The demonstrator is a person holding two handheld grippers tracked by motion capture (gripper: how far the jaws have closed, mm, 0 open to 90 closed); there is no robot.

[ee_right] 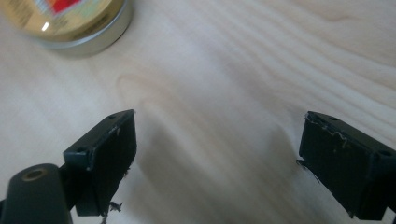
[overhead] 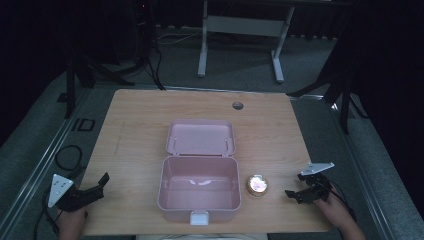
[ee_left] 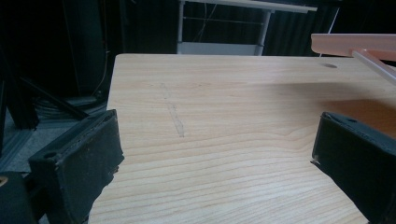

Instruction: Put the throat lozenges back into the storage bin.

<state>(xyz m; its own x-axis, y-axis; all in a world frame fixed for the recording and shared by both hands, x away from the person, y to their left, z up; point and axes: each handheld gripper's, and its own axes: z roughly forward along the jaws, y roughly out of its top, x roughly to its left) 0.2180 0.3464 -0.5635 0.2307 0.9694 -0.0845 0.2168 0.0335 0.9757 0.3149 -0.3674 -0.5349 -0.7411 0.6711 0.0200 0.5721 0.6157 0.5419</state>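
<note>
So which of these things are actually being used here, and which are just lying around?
Part of the job:
- round tin, nearest the open right gripper
- pink box, lid open, beside the tin
- open left gripper

Just there:
- hole in the table
- white desk frame on the floor behind

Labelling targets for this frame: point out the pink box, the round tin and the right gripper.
pink box (overhead: 199,212), high view, front wall above the latch.
round tin (overhead: 257,185), high view, middle of its lid.
right gripper (overhead: 295,187), high view, midway between its open fingertips.
</note>
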